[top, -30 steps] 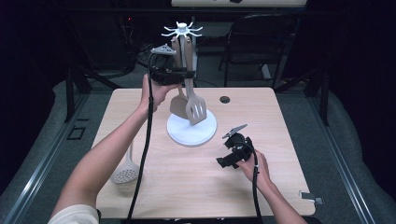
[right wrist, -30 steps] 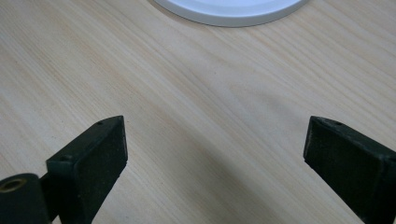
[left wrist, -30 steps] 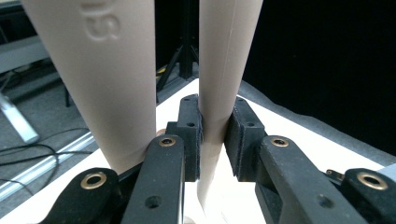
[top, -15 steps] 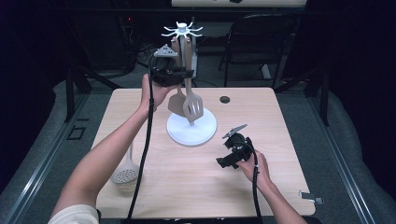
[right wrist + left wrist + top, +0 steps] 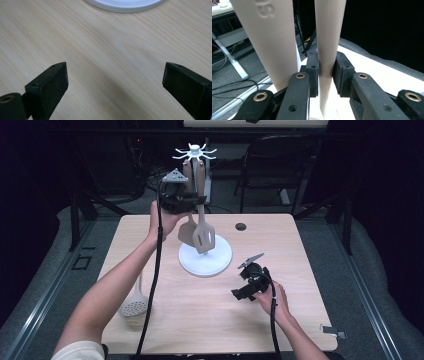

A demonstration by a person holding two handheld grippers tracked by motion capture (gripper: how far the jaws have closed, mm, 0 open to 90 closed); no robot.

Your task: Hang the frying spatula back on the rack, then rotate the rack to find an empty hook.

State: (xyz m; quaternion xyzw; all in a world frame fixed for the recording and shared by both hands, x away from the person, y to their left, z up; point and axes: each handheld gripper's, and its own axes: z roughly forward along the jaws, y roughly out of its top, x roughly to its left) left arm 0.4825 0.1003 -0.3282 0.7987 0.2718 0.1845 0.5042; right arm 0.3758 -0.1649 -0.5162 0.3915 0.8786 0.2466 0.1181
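Observation:
A white rack (image 5: 195,153) with hook arms rises from a round white base (image 5: 218,260) at the table's back middle. Two beige utensils hang at it: a solid turner (image 5: 187,231) and a slotted spatula (image 5: 204,238). My left gripper (image 5: 192,199) is raised beside the rack, shut on the slotted spatula's handle (image 5: 328,37), with a pad against each side. The other handle (image 5: 269,37) stands just left of the jaws. My right gripper (image 5: 239,284) rests low on the table right of the base, open (image 5: 115,75) over bare wood.
A beige skimmer (image 5: 134,306) lies near the table's left edge by the left forearm. A black hole (image 5: 241,226) sits in the tabletop behind the base. A dark chair (image 5: 280,160) stands beyond the table. A small metal piece (image 5: 332,331) lies at the right front corner.
The slotted spatula's blade has swung slightly to the left under the rack. Both hands have kept their places.

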